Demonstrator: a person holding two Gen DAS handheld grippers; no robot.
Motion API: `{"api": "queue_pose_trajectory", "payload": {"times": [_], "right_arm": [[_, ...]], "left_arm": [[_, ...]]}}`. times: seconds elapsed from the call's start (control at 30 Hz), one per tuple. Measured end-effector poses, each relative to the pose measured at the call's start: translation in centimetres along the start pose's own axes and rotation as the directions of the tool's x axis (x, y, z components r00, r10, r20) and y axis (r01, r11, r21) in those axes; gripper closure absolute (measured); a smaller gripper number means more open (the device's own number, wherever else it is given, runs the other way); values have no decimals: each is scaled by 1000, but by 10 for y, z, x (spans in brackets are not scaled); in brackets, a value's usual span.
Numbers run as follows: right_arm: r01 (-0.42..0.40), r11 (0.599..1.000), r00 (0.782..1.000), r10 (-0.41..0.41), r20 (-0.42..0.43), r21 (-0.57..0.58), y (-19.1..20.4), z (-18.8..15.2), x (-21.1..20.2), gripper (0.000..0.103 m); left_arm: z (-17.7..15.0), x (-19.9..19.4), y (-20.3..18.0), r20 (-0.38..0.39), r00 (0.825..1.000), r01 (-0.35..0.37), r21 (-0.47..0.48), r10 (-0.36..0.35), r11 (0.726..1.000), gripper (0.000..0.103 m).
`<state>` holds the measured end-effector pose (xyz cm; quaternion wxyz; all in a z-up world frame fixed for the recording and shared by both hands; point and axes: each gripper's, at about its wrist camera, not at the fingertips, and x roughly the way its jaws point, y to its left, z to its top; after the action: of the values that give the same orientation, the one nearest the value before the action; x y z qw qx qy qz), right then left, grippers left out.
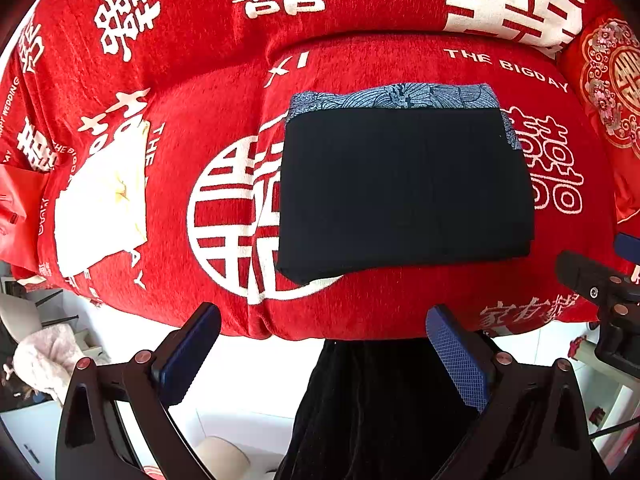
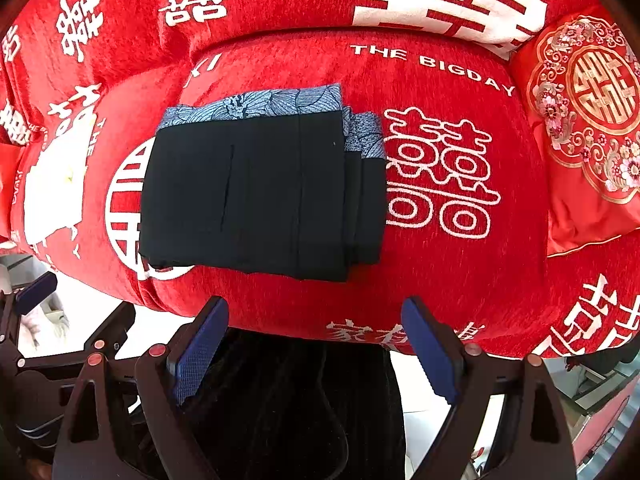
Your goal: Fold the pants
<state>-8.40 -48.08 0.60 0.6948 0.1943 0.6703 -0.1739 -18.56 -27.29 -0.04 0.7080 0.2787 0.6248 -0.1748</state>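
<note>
The black pants (image 1: 404, 192) lie folded into a flat rectangle on the red cover (image 1: 200, 80), with a blue patterned band (image 1: 400, 96) showing along their far edge. In the right wrist view the pants (image 2: 260, 196) show stacked layers at their right side. My left gripper (image 1: 324, 360) hangs open over the near edge of the cover, short of the pants, with nothing between its blue pads (image 1: 460, 364). My right gripper (image 2: 316, 350) is open too and empty, also short of the pants. Each gripper shows at the edge of the other's view.
A red embroidered cushion (image 2: 592, 120) leans at the right end of the seat. Below the cover's front edge is white floor (image 1: 248, 380) and the person's dark clothing (image 1: 380, 412). A pale pink cloth (image 1: 44, 356) lies on a chair at the lower left.
</note>
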Motion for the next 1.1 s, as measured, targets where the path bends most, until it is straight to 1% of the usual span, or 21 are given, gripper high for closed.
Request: {"api": "queue_pose_trajectory", "payload": {"times": [1.1], "right_arm": [[4,1000,1000,-4,-5,3,2,-3,2,13]], "left_arm": [[0,-3,-3,12,1000,-10,-5,10,1000,0]]}}
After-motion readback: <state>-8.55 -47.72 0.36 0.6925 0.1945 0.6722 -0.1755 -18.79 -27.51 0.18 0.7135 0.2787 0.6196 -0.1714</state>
